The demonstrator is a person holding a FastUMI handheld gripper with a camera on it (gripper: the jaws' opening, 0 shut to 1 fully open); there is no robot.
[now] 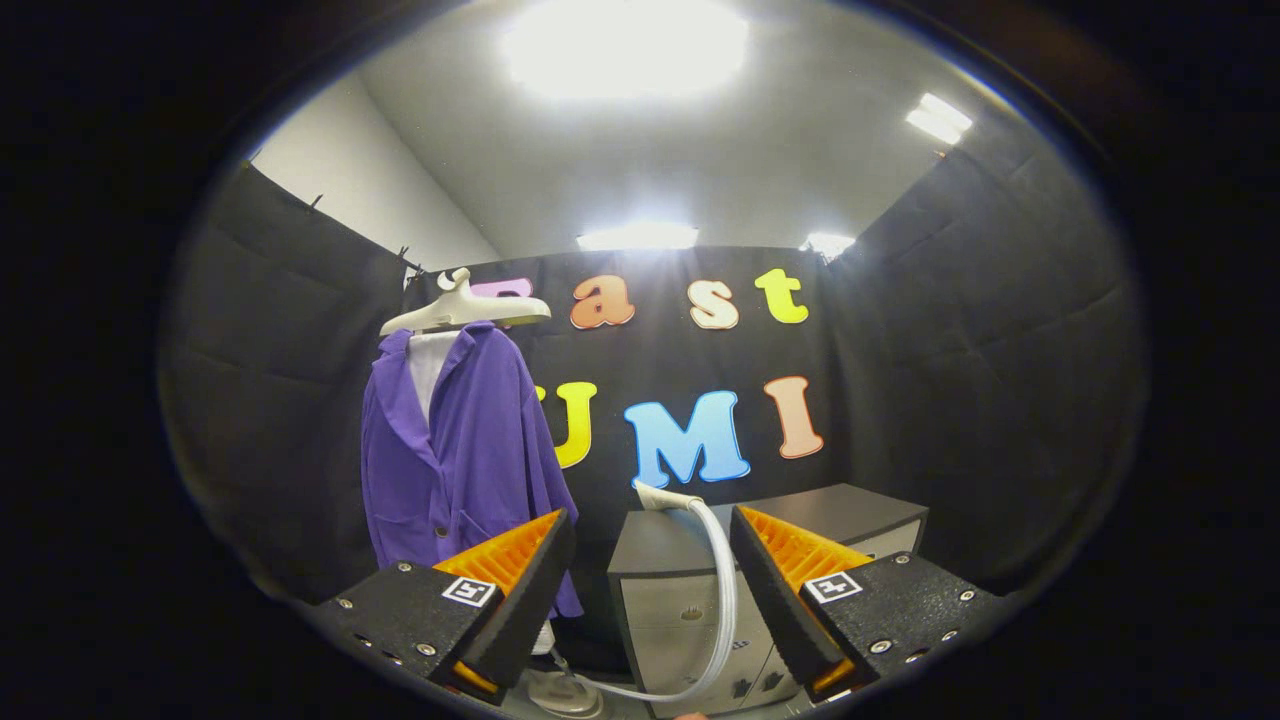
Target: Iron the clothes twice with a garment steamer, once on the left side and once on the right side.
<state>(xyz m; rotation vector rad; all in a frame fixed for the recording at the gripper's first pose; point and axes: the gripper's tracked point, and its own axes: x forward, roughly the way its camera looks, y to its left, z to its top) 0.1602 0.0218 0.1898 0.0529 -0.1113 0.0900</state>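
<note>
A purple jacket (455, 455) hangs on a pale hanger (462, 308) against the booth's back wall, beyond my left finger. The garment steamer's pale head (664, 497) rests on the near corner of a dark-topped cabinet (690, 590), and its white hose (722, 610) curves down between my fingers toward the steamer's base (565, 693) on the floor. My gripper (650, 545) is open, well short of the steamer head, with nothing between its fingers.
The grey cabinet with drawers stands right of the jacket, straight ahead and low. Black cloth walls close in on the left, back and right. Bright ceiling lights shine overhead.
</note>
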